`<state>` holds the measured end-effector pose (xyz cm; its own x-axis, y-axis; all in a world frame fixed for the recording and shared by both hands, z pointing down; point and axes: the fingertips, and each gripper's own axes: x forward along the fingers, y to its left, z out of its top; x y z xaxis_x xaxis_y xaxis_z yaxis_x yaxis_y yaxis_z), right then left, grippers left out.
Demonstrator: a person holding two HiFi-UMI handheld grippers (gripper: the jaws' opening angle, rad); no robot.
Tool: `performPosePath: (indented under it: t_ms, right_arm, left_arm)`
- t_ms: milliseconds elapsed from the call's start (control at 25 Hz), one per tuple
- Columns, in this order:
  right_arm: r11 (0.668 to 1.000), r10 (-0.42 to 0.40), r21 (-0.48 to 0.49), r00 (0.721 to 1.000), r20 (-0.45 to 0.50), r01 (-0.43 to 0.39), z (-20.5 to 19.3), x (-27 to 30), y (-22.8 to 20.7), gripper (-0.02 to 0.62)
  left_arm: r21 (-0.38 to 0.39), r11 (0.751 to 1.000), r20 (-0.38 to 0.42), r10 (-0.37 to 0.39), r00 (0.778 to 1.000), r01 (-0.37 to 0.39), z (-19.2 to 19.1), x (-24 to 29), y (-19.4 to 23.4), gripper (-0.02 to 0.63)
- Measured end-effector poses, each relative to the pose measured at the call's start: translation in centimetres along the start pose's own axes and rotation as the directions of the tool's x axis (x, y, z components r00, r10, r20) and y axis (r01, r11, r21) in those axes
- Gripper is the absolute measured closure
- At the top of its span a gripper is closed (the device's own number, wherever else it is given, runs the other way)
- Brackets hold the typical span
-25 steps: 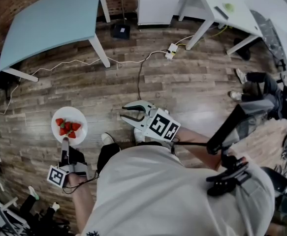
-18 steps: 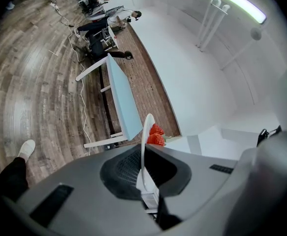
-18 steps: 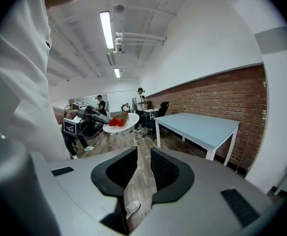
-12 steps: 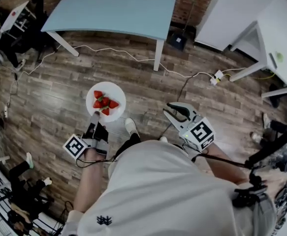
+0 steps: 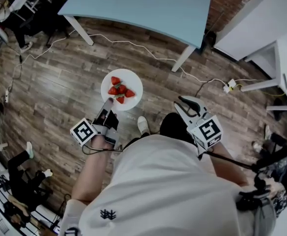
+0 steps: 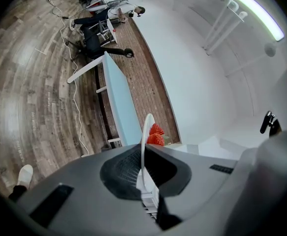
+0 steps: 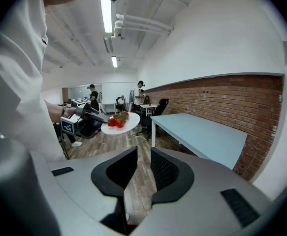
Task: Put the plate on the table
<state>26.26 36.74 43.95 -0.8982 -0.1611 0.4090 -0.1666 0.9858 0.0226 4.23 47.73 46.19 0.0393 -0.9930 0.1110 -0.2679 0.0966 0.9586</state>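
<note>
A white plate (image 5: 130,80) with several strawberries (image 5: 120,90) hangs level above the wooden floor, short of the light blue table (image 5: 143,6). My left gripper (image 5: 108,103) is shut on the plate's near rim. In the left gripper view the plate (image 6: 144,140) shows edge-on between the closed jaws of the left gripper (image 6: 143,177), with strawberries (image 6: 155,134) beyond. My right gripper (image 5: 178,103) is open and holds nothing. In the right gripper view, past the right gripper (image 7: 142,167), the plate (image 7: 127,124) is held out by the left gripper (image 7: 102,120) beside the table (image 7: 202,134).
A white cable (image 5: 148,53) and a power strip (image 5: 228,85) lie on the floor by the table's leg (image 5: 182,59). White desks (image 5: 261,28) stand at the right. My shoe (image 5: 143,125) shows below the plate. People and office chairs (image 7: 138,102) are at the far end.
The plate and my left gripper have come nearer to the blue table, which now fills more of the head view's top. The right gripper stays open at my side.
</note>
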Motion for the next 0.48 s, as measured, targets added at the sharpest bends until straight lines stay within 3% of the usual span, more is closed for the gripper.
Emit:
performPosePath:
  t_ms: [160,480]
  right_arm:
    - [1.000,0.022,-0.013,1.000,-0.020,-0.023,1.1,2.4,0.1,0.509]
    - [0.999,0.048,-0.003,0.999,-0.004,-0.048,2.9,7.9,-4.2,0.509]
  left_arm:
    - [-0.045,0.999,0.017,0.009,1.000,-0.008,1.8,0.3,1.0,0.597]
    - [-0.059,0.998,0.021,0.018,1.000,-0.017,5.7,5.5,2.3,0.597]
